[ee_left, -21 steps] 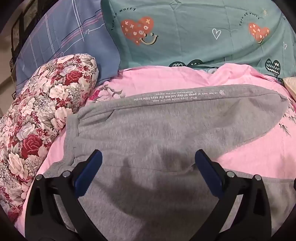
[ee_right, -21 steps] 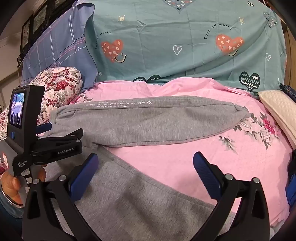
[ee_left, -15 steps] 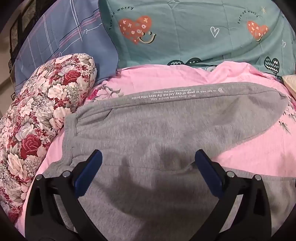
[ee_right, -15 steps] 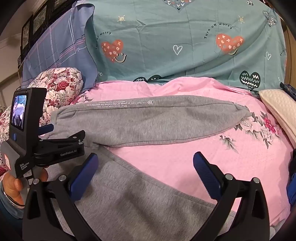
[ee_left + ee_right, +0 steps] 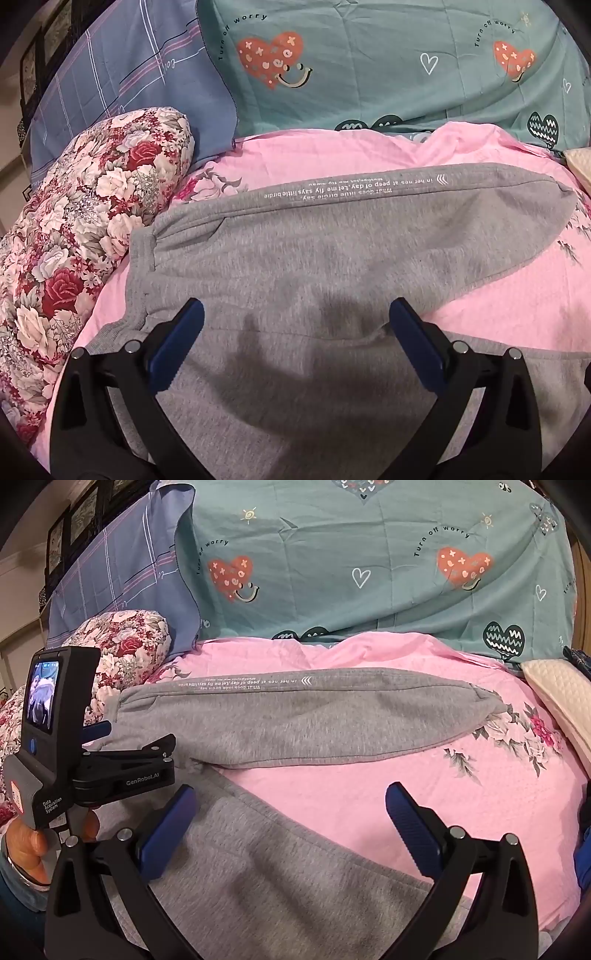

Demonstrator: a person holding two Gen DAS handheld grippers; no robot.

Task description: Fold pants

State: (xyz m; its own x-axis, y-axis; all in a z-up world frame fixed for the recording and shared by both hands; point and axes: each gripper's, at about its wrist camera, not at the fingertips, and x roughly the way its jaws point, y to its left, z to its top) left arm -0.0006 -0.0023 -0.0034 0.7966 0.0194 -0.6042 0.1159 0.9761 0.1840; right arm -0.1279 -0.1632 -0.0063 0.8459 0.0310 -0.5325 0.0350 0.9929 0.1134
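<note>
Grey sweatpants (image 5: pixel 332 258) lie spread on a pink bed sheet (image 5: pixel 517 306), waistband at the left, one leg with white lettering stretched to the right, the other running toward me. My left gripper (image 5: pixel 295 332) is open and empty just above the seat of the pants near the waistband. My right gripper (image 5: pixel 291 819) is open and empty above the near leg (image 5: pixel 277 886). The far leg (image 5: pixel 314 712) lies flat beyond it. The left gripper's body (image 5: pixel 122 771) shows at the left of the right wrist view, held by a hand.
A red floral pillow (image 5: pixel 74 236) lies left of the waistband. A teal heart-print quilt (image 5: pixel 369 561) and a blue plaid pillow (image 5: pixel 122 85) stand along the back. A cream pillow (image 5: pixel 557 698) lies at the right edge.
My left gripper has drifted slightly left and nearer the waistband. My right gripper has barely moved. Both stay open.
</note>
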